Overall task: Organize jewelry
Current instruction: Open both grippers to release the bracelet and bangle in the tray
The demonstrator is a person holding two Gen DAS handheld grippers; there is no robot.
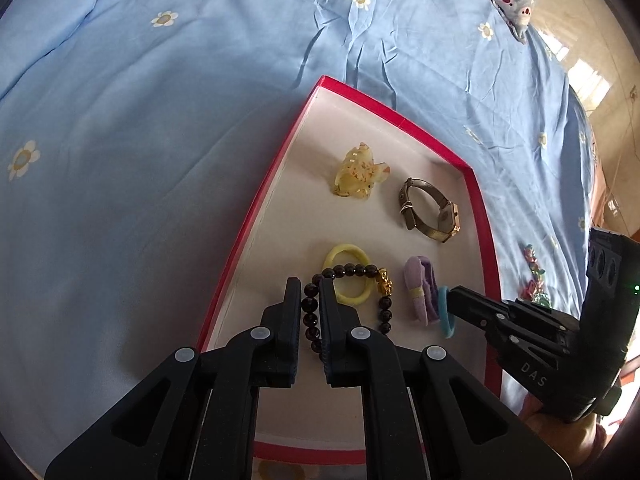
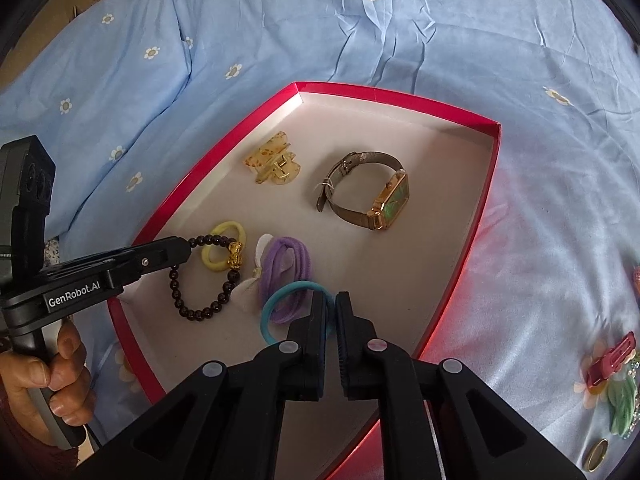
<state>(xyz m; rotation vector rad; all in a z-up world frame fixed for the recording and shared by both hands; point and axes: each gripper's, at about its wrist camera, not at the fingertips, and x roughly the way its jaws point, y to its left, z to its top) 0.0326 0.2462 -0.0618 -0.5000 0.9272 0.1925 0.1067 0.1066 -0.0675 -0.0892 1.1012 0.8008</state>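
A red-rimmed tray (image 2: 486, 184) with a pale floor is set on a blue flowered bedspread (image 1: 160, 120), and both grippers are lowered into its near end. The left gripper (image 1: 310, 312) is clamped on a dark bead bracelet (image 2: 208, 304) with a gold charm, the strand pinched between the jaws and part of it draped over a yellow hair tie (image 1: 348, 276). The right gripper (image 2: 331, 320) is clamped on a teal hair tie (image 2: 276, 312), which rests against a purple hair tie (image 2: 286, 268). Further back a yellow claw clip (image 2: 272, 164) and a wristwatch (image 2: 372, 196) are laid well apart from the grippers. The step in hand is judged to be the setting down of both pieces; it would be done best if each were shifted to bare floor before release, so that the bracelet is not left across the yellow tie. Open floor is seen to the right of the watch and near the front rim. More pieces, a red clip (image 2: 610, 358) among them, are left on the bedspread beyond the right wall.
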